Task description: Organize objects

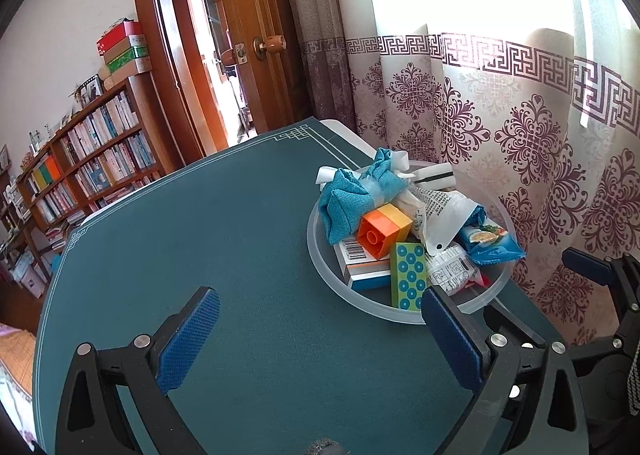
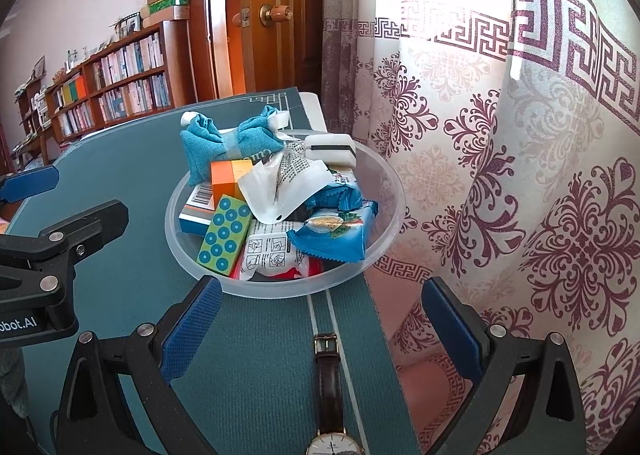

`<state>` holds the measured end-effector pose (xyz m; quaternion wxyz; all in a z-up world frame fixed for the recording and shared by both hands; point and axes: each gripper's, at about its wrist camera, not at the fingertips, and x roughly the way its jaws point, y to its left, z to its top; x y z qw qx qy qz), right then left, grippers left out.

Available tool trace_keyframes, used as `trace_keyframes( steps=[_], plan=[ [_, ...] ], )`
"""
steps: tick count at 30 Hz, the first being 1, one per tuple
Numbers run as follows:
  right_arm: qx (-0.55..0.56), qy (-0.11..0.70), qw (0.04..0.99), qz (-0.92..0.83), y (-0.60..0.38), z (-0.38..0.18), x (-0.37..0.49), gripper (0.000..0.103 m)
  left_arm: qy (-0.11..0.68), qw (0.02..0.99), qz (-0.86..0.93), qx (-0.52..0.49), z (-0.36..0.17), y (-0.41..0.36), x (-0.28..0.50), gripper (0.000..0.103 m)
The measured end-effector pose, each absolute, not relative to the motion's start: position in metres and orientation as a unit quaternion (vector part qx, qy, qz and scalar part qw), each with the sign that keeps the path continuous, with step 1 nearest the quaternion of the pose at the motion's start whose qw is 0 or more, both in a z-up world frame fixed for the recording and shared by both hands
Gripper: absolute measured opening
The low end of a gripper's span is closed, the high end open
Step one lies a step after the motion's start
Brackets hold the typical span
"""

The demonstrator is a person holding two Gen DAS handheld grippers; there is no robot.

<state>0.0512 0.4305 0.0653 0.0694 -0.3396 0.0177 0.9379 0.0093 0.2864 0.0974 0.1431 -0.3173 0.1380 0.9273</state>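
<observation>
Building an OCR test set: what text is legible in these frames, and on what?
"obot.AI": cut off by the frame edge, on the left gripper body in the right wrist view.
"Cu": partial, on the band around the blue cloth bundle.
Barcode on the white and orange box: digits too small.
White packet, instruction sachet, watch dial, book spines: print unreadable.

Bowl (image 2: 384, 243) on table (image 2: 132, 159); wristwatch (image 2: 334, 395) before bowl, near edge.

We see the watch (image 2: 330, 395) only partly: its face is cut off by the bottom edge. In the bowl (image 2: 384, 239), the barcoded box (image 2: 196, 211) lies mostly buried, and print on the white wrapper (image 2: 296, 179) is too small to read.
</observation>
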Motion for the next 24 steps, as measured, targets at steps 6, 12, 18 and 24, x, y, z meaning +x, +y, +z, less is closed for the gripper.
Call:
trace_keyframes(
  steps=[6, 12, 18, 24],
  plan=[
    [-0.339, 0.017, 0.068, 0.938, 0.4293, 0.0649, 0.0517, 0.101, 0.13, 0.145, 0.925, -0.326, 0.0962, 0.284, 0.0073, 0.103],
    [-0.339, 0.017, 0.068, 0.938, 0.4284, 0.0647, 0.0519, 0.101, 0.13, 0.148, 0.925, -0.325, 0.096, 0.2835, 0.0081, 0.103],
    [-0.339, 0.016, 0.068, 0.938, 0.4284, 0.0648, 0.0519, 0.101, 0.131, 0.15, 0.924, -0.326, 0.0952, 0.2844, 0.0088, 0.103],
    [-0.339, 0.016, 0.067, 0.938, 0.4281, 0.0647, 0.0519, 0.101, 0.129, 0.153, 0.924, -0.326, 0.0951, 0.2836, 0.0096, 0.103]
  ],
)
